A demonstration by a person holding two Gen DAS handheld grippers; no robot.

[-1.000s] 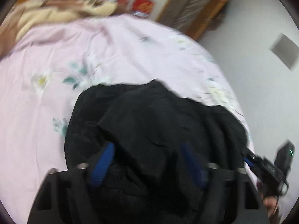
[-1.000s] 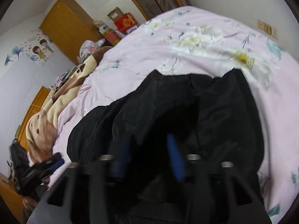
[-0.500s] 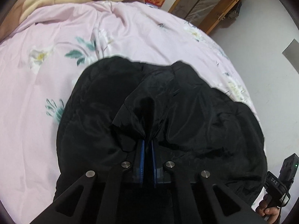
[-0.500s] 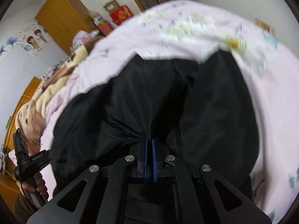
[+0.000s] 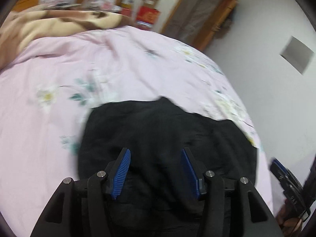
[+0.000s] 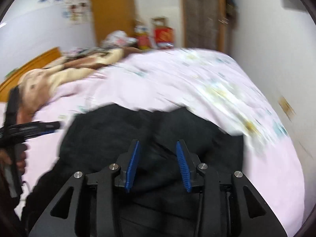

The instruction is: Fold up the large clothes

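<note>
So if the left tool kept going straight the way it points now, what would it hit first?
Most likely the black garment lying on the pink floral bedspread. The left tool, jaws open with nothing pinched, aims down at the dark fabric, though depth is hard to judge.

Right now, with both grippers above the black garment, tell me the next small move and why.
Probably lower both and regrip the near edge. The left gripper and right gripper have just been opening; both stand open, gripping no cloth. The black garment lies bunched and rumpled on the pink bedspread, not yet a neat fold.
</note>
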